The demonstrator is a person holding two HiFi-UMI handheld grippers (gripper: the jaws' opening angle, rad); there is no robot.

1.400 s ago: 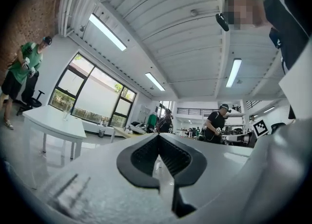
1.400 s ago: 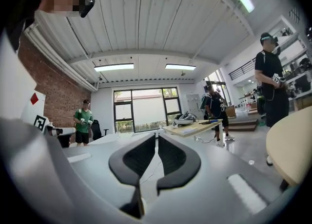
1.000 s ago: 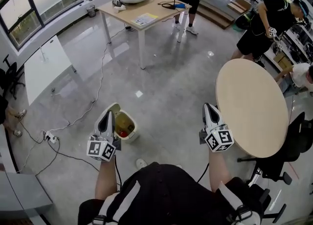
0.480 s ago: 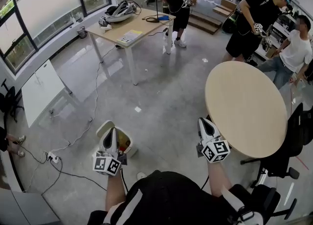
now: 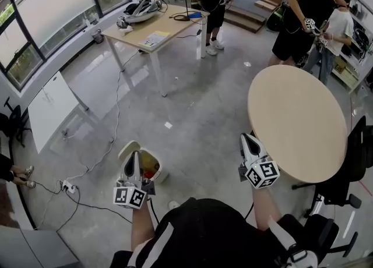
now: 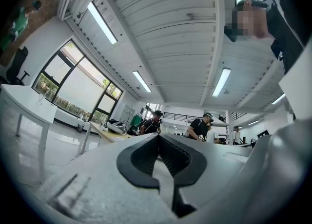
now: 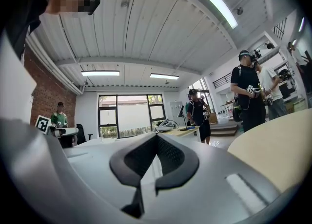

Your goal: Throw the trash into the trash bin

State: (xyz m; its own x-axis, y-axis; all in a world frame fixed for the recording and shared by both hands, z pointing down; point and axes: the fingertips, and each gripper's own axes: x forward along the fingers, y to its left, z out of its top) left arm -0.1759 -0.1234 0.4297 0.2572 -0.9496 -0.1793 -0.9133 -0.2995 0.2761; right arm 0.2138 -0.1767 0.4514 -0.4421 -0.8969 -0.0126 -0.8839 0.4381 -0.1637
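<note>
The small white trash bin [image 5: 156, 175] stands on the floor with its lid flipped back, and yellow and red trash shows inside. My left gripper [image 5: 133, 156] hovers above the bin's left side, shut with nothing between its jaws. In the left gripper view the left gripper [image 6: 158, 136] points out across the room with its pads together. My right gripper [image 5: 247, 137] is shut and empty, held beside the near left edge of the round wooden table [image 5: 297, 121]. In the right gripper view the right gripper [image 7: 156, 135] also looks level across the room, with the table [image 7: 282, 145] at its right.
A rectangular wooden table [image 5: 157, 28] with gear on it stands ahead. Cables [image 5: 113, 127] run across the floor to a power strip [image 5: 69, 187]. A white board [image 5: 49, 109] lies at the left and a black office chair [image 5: 349, 168] at the right. People [image 5: 300, 22] stand at the back.
Both grippers shifted slightly across the floor early on, then held still. The head view swung a little. Both stay shut and empty, and the people at the back moved.
</note>
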